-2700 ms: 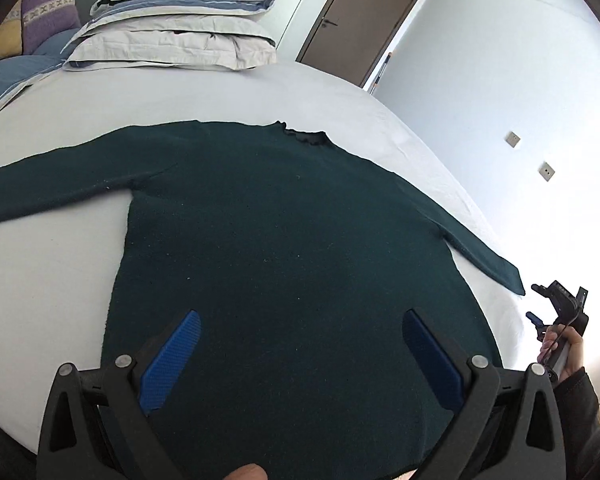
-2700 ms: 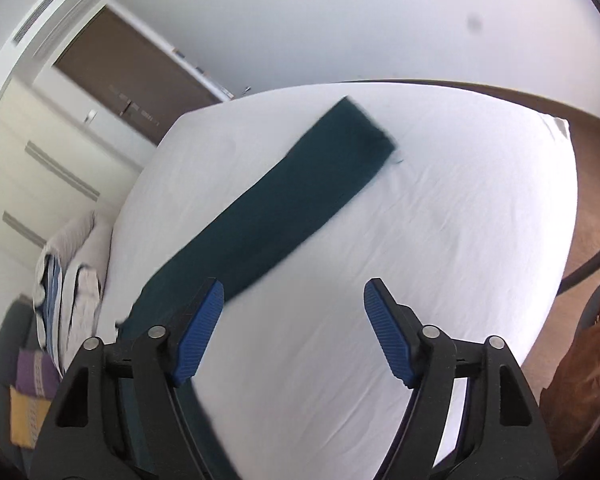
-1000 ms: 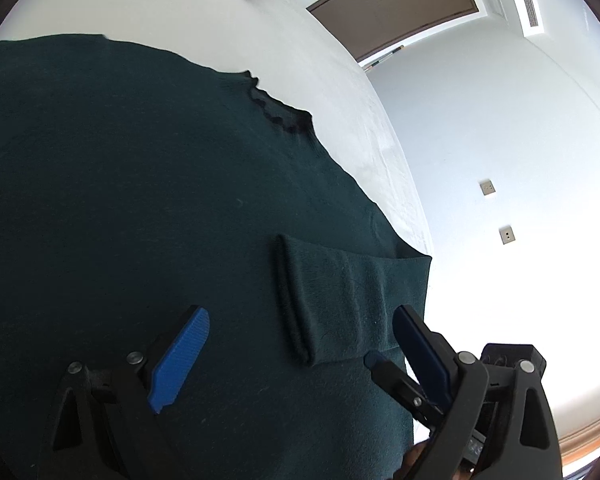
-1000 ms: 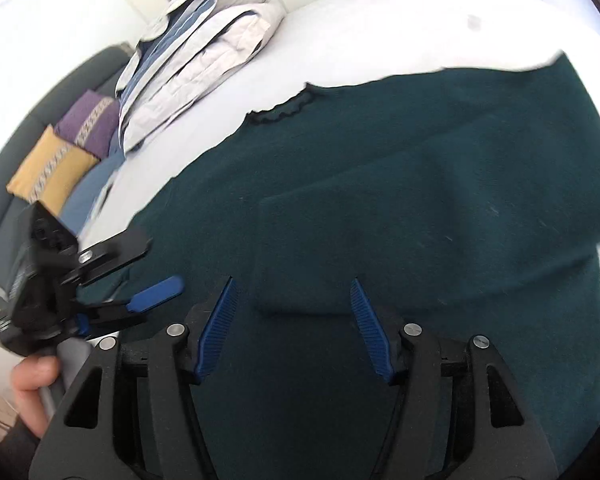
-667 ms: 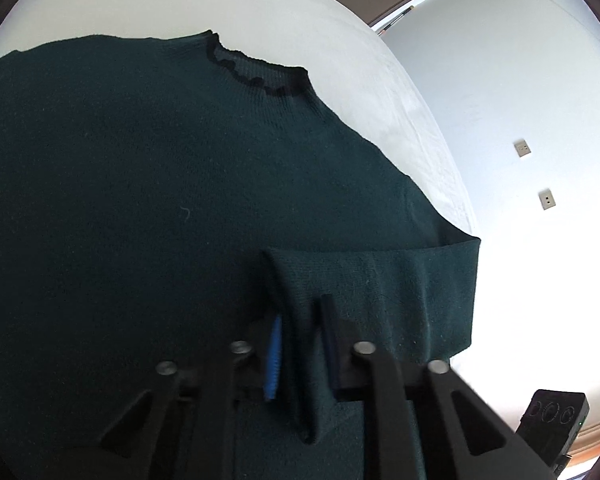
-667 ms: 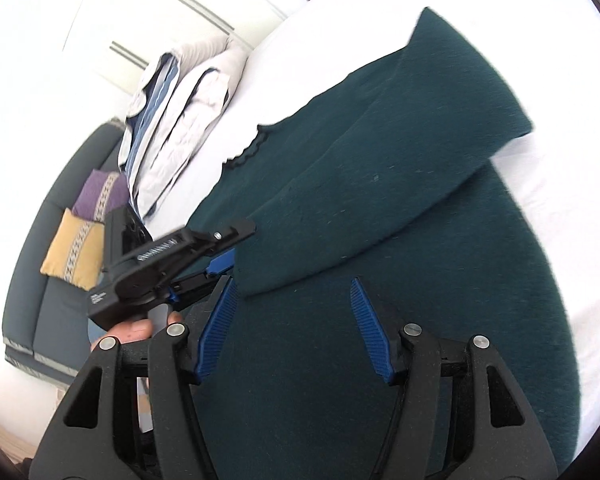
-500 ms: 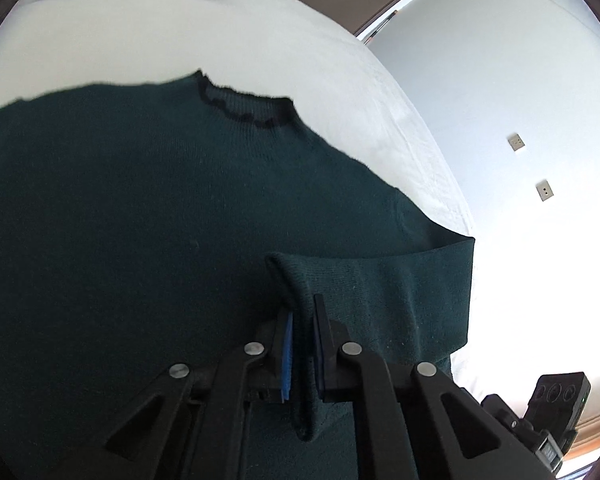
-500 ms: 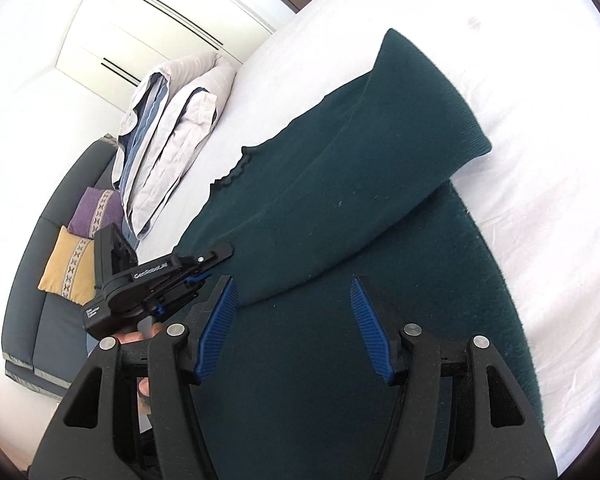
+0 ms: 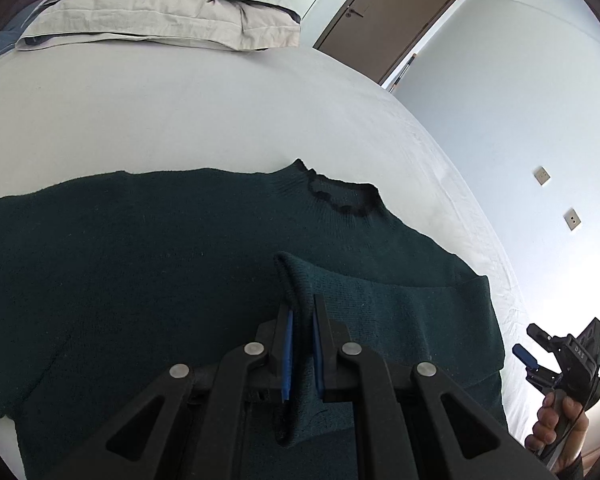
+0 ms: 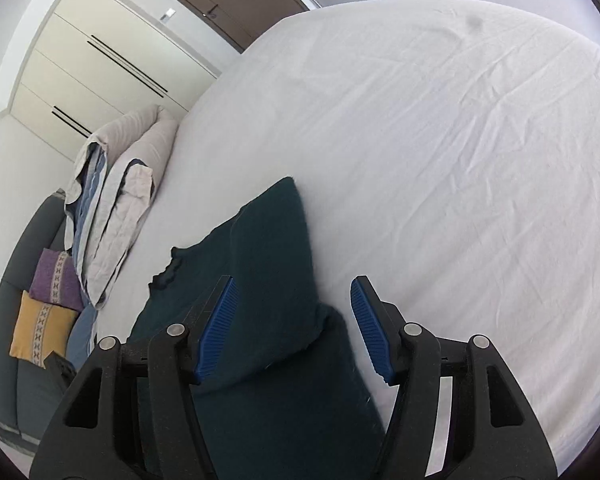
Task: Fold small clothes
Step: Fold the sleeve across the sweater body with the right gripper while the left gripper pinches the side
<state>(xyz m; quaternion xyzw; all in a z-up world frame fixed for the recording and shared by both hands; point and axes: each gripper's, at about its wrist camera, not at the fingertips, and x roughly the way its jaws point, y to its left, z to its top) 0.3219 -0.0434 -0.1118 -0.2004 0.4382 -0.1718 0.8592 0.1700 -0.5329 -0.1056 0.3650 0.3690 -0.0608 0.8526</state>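
My left gripper (image 9: 300, 322) was clamped on the cuff end of the folded-in sleeve (image 9: 396, 320), its blue-padded jaws nearly together with only the thickness of knit between them. I held the cuff there, it seemed, to keep the sleeve laid across the chest while the fold was set.

My right gripper (image 10: 292, 320) hovered with its jaws wide apart and nothing between them, above the fold where that sleeve doubled back near the shoulder. From the left wrist view it appeared at the right edge, off the side of the bed, gripped in my right hand (image 9: 556, 420). I judged it was standing clear and free to take the next hold.

The dark green knitted sweater (image 9: 140, 260) lay flat and face up on the white-sheeted bed (image 10: 460, 160), hem toward me and its frilled black-edged neckline (image 9: 340, 196) pointing away. One sleeve was brought in over the body; the other side ran out of frame to the left, and I could not tell how that sleeve lay. By my reckoning the folding was at an early stage, with the second sleeve and the body folds to come.

Beyond the neckline, bare sheet ran up to a stack of beige and blue pillows (image 9: 160, 12) at the head of the bed. Farther off stood a brown door (image 9: 388, 12), pale wardrobe fronts (image 10: 92, 68), and purple (image 10: 56, 280) and mustard (image 10: 40, 332) cushions on a grey sofa.
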